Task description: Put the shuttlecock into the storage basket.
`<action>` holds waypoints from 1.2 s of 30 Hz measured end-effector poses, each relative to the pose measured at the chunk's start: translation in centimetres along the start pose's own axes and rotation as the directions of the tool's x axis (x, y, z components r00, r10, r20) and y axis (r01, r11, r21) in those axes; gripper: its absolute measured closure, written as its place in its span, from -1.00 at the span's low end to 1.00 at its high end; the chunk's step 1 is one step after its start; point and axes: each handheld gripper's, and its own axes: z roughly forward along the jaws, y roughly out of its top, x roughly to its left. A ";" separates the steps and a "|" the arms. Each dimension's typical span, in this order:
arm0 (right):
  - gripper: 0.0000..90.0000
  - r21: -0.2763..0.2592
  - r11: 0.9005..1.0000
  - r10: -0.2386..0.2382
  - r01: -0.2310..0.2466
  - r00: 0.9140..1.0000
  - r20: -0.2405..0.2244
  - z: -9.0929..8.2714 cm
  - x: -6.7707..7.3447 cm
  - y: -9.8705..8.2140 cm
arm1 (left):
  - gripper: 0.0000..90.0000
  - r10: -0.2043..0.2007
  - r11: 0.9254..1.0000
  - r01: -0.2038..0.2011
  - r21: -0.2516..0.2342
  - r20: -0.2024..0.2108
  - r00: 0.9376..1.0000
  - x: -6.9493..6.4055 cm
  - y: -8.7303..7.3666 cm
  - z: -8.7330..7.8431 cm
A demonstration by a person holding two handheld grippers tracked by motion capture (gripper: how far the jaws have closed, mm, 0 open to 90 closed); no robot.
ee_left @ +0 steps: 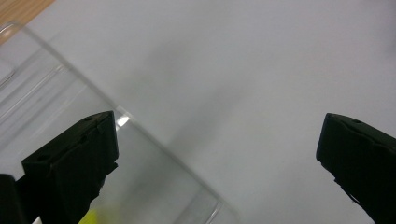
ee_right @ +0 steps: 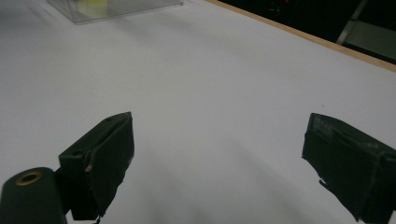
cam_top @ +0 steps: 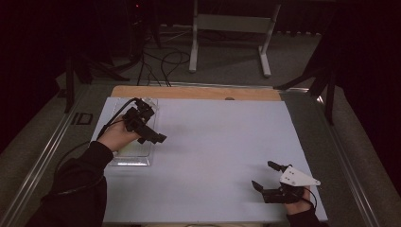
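Clear tray (cam_top: 134, 156) beneath wide-spread left gripper (cam_top: 153, 137)

We see a table (cam_top: 265, 94) with a wooden far edge, covered by a white sheet (cam_top: 217, 151). Directly on the sheet lies a clear plastic tray (cam_top: 135, 153), near the sheet's left edge and towards its far corner; something yellow (ee_right: 93, 5) sits inside it.

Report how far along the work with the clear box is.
Done: nothing visibly. In hand: the left gripper hovers open over the clear box; a yellow thing lies inside. The right gripper waits open over the white table. Left: gripping the box or its contents.
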 end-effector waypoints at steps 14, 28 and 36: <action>-0.79 0.000 1.000 0.001 -0.001 1.000 -0.001 0.0 0.0 0.0 | -1.00 0.097 0.994 -0.093 -0.060 0.074 0.993 -3.2 1.7 1.8; -0.79 -0.002 1.000 0.002 -0.002 1.000 -0.002 0.0 -0.1 0.0 | -1.00 0.175 0.981 -0.162 -0.104 0.135 0.975 -6.6 2.4 3.7; -0.79 0.000 1.000 0.007 -0.007 1.000 -0.003 0.0 -0.1 0.0 | -1.00 0.219 0.972 -0.200 -0.122 0.177 0.959 -8.4 1.9 5.1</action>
